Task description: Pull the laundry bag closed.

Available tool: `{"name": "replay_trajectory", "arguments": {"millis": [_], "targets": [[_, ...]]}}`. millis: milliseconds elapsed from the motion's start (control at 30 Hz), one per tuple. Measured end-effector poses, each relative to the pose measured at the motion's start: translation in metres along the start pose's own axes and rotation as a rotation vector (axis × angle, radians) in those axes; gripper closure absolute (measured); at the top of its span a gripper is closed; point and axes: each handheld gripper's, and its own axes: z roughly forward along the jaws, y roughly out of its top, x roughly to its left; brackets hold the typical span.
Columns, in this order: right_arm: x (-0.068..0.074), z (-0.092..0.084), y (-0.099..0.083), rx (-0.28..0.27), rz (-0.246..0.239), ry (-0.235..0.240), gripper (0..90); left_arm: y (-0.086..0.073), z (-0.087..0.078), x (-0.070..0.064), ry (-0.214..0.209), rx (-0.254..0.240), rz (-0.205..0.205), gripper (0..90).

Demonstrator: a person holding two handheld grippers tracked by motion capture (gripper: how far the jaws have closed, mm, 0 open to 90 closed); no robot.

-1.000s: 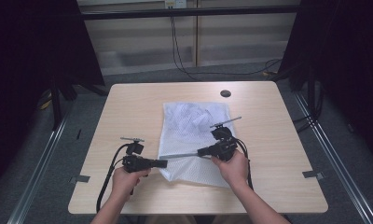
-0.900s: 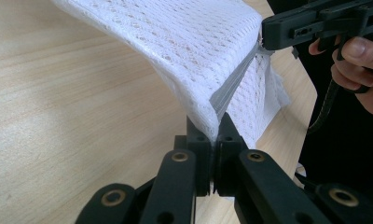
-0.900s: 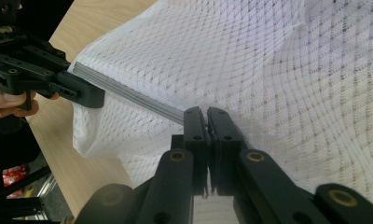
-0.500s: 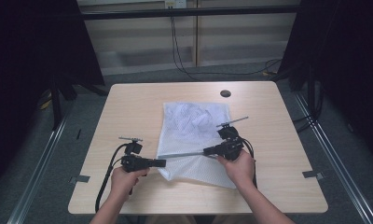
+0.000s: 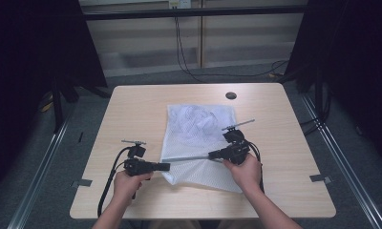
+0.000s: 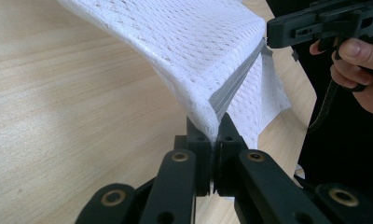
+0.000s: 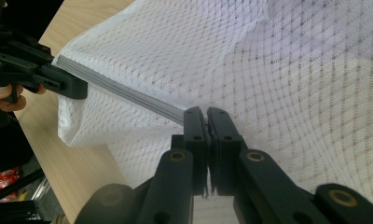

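A white mesh bag [image 5: 198,126] lies flat on the middle of the wooden table [image 5: 136,109]. Its near part is lifted by a grey zipper strip [image 5: 189,158] stretched between my two grippers. My left gripper [image 5: 167,166] is shut on the strip's left end, where the mesh [image 6: 194,42] and zipper [image 6: 236,86] rise from its closed fingertips [image 6: 216,126]. My right gripper [image 5: 211,154] is shut on the right end; its closed tips [image 7: 205,112] pinch the zipper [image 7: 128,91] against the mesh [image 7: 292,70]. Each gripper view shows the other gripper [image 6: 324,23] [image 7: 58,79] farther off.
A dark round cable hole [image 5: 231,95] sits near the table's far edge. Black cables trail from both grippers toward the near edge. Bare wood lies left and right of the bag. Dark curtains and metal floor rails [image 5: 342,157] flank the table.
My right gripper has edged slightly to the right with the zipper end still in it. The left gripper has stayed put.
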Motion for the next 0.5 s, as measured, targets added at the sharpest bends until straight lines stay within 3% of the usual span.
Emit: {"name": "replay_trajectory", "arguments": {"millis": [100, 500], "targets": [[-0.0006, -0.0007, -0.0001, 0.0, -0.005, -0.006, 87.2, -0.0003, -0.0005, -0.0005, -0.001, -0.004, -0.014, 88.0], [-0.0055, -0.0052, -0.0032, -0.006, 0.007, -0.007, 87.1, -0.0001, -0.0004, -0.0002, 0.0, -0.003, -0.006, 88.0]]}}
